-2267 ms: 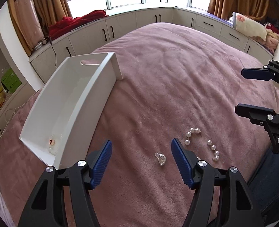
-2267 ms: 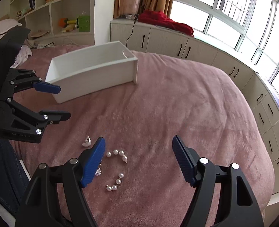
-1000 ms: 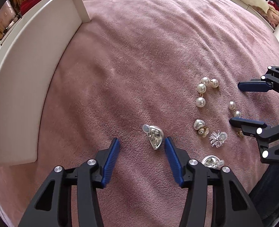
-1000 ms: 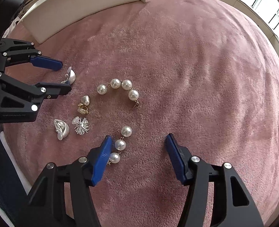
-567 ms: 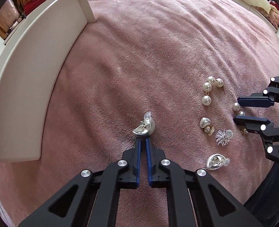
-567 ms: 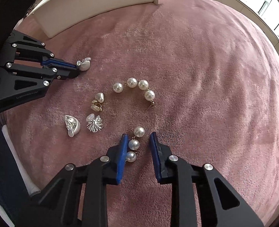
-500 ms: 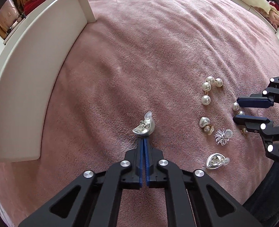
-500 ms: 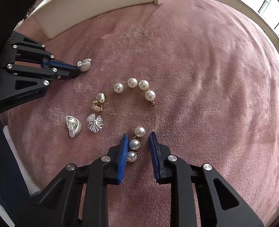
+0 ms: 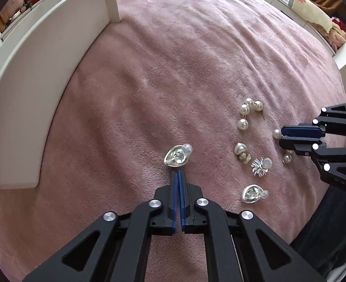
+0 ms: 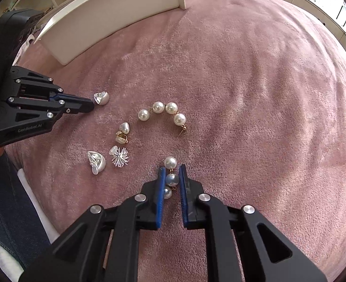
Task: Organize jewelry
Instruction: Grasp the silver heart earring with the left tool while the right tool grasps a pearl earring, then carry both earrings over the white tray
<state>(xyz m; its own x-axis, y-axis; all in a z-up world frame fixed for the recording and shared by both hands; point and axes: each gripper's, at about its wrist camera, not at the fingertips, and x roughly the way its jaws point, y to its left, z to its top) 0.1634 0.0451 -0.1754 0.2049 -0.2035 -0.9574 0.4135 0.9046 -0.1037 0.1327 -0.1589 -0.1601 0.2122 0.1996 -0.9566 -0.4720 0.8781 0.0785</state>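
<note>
The left gripper (image 9: 178, 172) is clenched on the near edge of a silver earring (image 9: 178, 157), which juts forward past its fingertips just above the pink bed (image 9: 196, 58). The right gripper (image 10: 171, 172) grasps the middle bead of a pearl earring (image 10: 171, 179), whose long axis runs forward along the fingers. The white tray (image 9: 27, 98) lies ahead and left, nearer the left gripper, so I judge both loads must travel that way.
</note>
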